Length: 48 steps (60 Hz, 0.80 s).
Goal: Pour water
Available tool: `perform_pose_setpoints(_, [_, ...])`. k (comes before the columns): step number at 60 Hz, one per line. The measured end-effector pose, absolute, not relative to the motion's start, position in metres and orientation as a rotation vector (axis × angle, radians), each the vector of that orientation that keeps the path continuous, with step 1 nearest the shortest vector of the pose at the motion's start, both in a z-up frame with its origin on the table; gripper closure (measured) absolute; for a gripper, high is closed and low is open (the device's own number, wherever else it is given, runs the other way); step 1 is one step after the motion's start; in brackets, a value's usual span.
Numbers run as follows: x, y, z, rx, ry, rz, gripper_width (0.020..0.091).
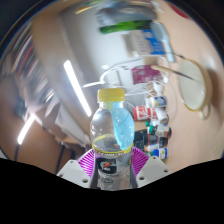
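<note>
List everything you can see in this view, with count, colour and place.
bottle: one, clear with a yellow cap and a dark label low down, upright between the claw's fingers.
shelf clutter: several small colourful items, too blurred to name, beyond the bottle.
round white object: one, beyond the bottle, beside the clutter; cannot tell what it is.
ceiling light: one long white strip, overhead behind the bottle.
claw: one, with pink striped pads on either side of the bottle's lower body, apparently pressed against it and holding it up.
</note>
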State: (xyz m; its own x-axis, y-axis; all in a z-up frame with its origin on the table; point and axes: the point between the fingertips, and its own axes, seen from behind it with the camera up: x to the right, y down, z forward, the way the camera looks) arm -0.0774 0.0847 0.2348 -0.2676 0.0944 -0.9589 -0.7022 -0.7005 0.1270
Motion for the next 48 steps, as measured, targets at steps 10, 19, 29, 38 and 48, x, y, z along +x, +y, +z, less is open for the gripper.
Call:
perform_pose_setpoints(10, [-0.018, 0.062, 0.334, -1.399, 0.249, 1.523, 0.0645])
perform_pose_setpoints(19, [0.086, 0.077, 0.386, -1.329, 0.038, 0.958, 0.0644])
perform_pose_setpoints(29, [0.217, 0.151, 0.309, -1.423, -0.046, 0.363, 0.0641])
perform_pose_setpoints(38, [0.260, 0.206, 0.185, -1.613, -0.120, 0.119, 0.0639])
perform_pose_setpoints(48, [0.263, 0.221, 0.108, -1.714, -0.119, 0.150, 0.0641])
